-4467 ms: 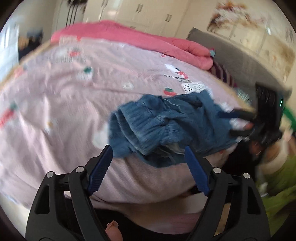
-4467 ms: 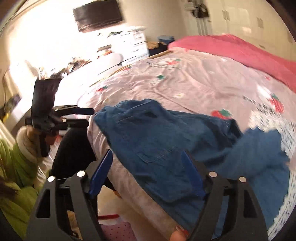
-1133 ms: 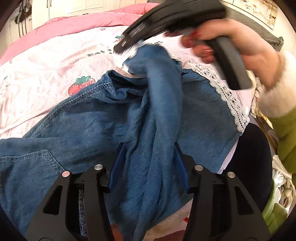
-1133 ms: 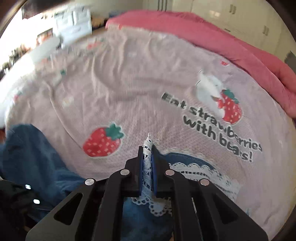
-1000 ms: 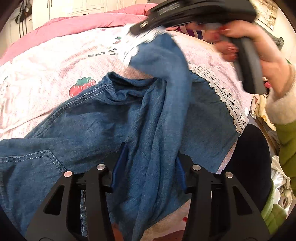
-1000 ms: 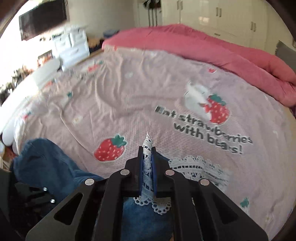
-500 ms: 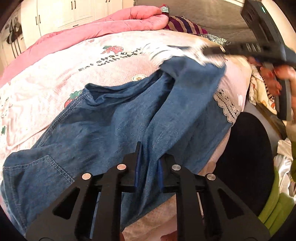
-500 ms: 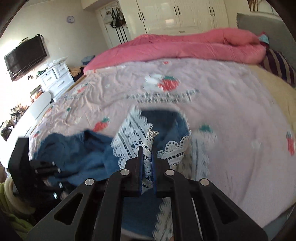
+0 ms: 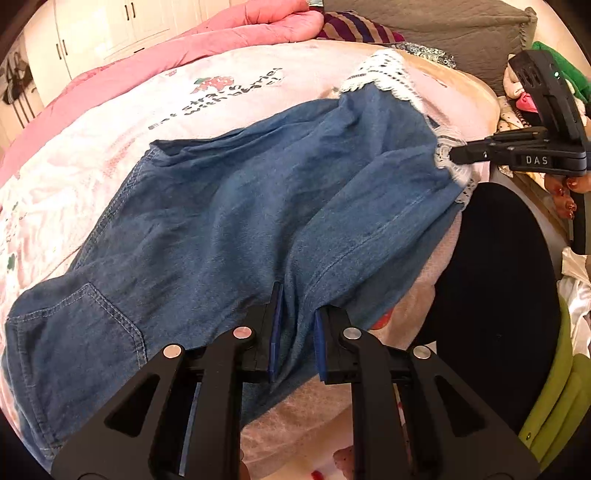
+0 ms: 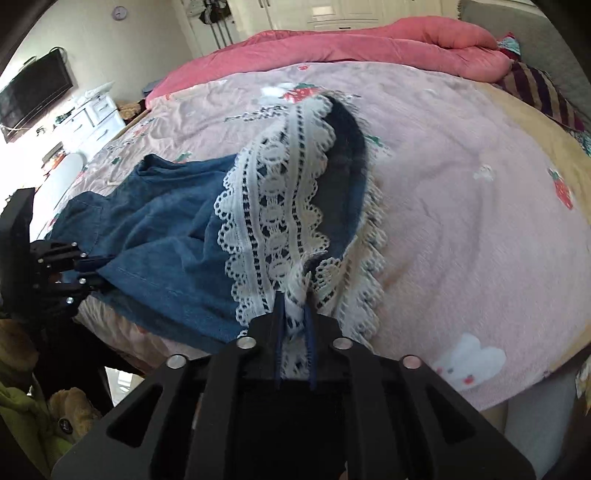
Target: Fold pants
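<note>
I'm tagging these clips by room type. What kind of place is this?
Most likely a home bedroom: the pants lie on a bed with a strawberry-print sheet and a pink duvet, with white wardrobe doors and a wall-mounted TV behind.

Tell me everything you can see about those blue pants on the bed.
The pants look like soft blue denim with a stitched back pocket and white lace hems. They lie wrinkled and spread along the bed's near edge. The left gripper pinches a middle fold; the right gripper, jaws just loosening, has one lace hem between them.
</note>
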